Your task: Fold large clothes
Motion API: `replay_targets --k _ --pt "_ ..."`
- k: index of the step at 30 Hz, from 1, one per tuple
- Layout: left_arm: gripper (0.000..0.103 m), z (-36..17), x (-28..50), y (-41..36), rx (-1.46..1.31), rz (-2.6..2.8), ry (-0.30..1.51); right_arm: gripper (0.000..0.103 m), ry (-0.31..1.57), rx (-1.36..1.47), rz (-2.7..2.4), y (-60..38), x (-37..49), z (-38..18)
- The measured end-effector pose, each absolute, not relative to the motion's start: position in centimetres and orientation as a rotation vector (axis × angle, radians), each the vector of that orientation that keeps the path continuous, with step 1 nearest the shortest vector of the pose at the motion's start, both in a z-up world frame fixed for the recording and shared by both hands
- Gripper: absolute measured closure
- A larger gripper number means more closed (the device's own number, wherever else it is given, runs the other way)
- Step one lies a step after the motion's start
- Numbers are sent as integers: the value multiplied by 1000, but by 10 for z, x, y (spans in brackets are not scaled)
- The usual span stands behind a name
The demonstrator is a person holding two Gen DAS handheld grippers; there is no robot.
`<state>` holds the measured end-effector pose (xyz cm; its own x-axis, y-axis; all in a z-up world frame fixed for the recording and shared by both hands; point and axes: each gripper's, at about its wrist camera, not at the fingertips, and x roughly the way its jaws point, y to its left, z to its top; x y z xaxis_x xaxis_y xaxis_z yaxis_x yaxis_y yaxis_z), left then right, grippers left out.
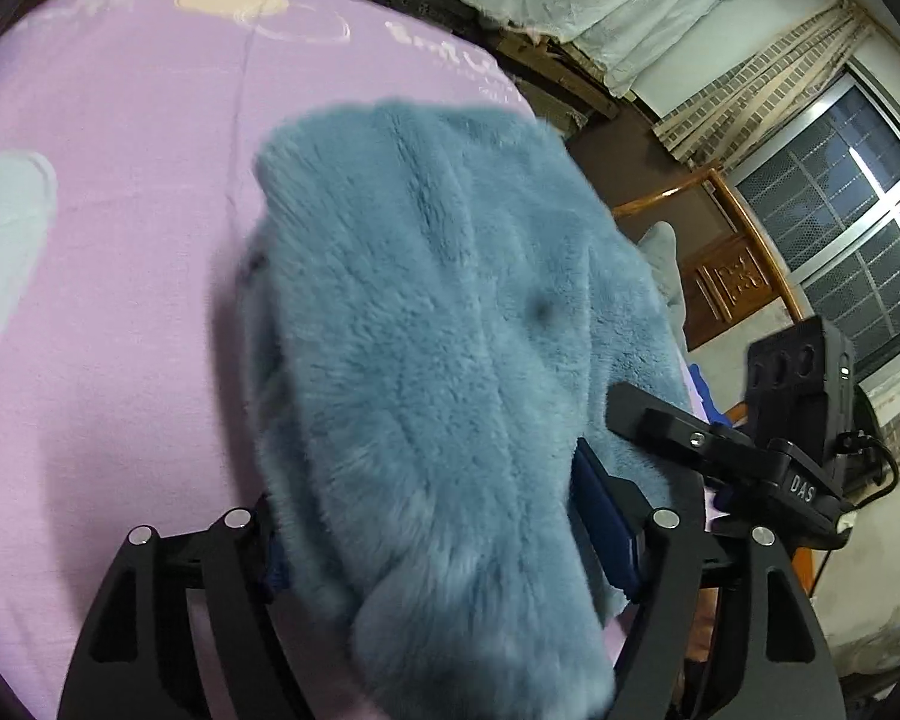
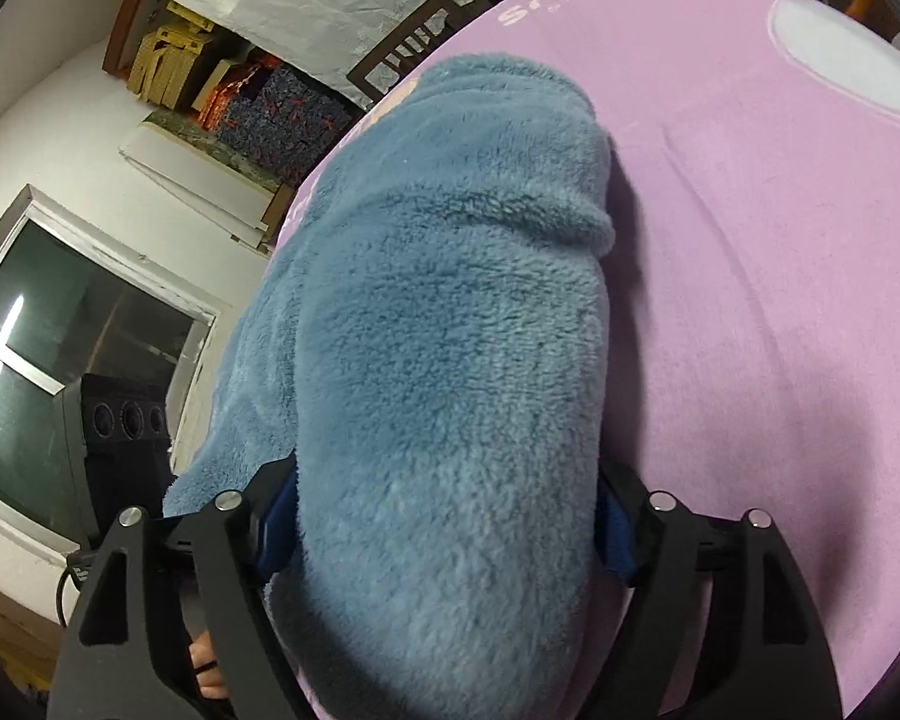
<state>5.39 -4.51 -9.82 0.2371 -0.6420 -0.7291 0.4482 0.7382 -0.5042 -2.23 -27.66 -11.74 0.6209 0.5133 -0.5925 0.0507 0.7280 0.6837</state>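
A thick blue fleece garment [image 1: 426, 324] lies on a pink bed sheet [image 1: 120, 276]. My left gripper [image 1: 444, 540] is shut on a bunched fold of it, which fills the gap between the blue-padded fingers and hides the tips. In the right wrist view the same garment [image 2: 450, 330] bulges between the fingers of my right gripper [image 2: 444, 528], which is shut on another thick fold. The right gripper also shows in the left wrist view [image 1: 750, 450], close beside the left one at the garment's near edge.
The pink sheet [image 2: 780, 300] spreads wide beyond the garment, with white print patches. A wooden bed frame [image 1: 744, 228] and barred window [image 1: 858, 204] stand to the right. Stacked boxes [image 2: 258, 96], a dark window [image 2: 60, 360] and a speaker [image 2: 126, 420] are on the left.
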Motion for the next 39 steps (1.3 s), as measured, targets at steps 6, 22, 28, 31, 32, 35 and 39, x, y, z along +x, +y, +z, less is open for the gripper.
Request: replay_targets --k 6,22,28,31,32,35,39 --pt "25 -49 46 -20 -138 -614 922 26 708 448 149 -271 -54 -53" --pt "7 -85 83 -65 99 -437 910 64 770 275 111 -227 25 -80" --pt "6 -84 75 -66 135 -404 867 64 757 264 100 -223 21 -83" --pt "7 -76 63 -64 132 -396 845 64 740 271 90 -223 14 -78" --pt "7 -72 56 -63 135 -389 832 63 732 261 81 -220 8 -75" --pt "7 -66 40 -60 140 -378 810 58 711 214 52 -216 -14 -66" --pt "7 -53 12 -55 144 -384 778 49 680 187 62 -209 -48 -50"
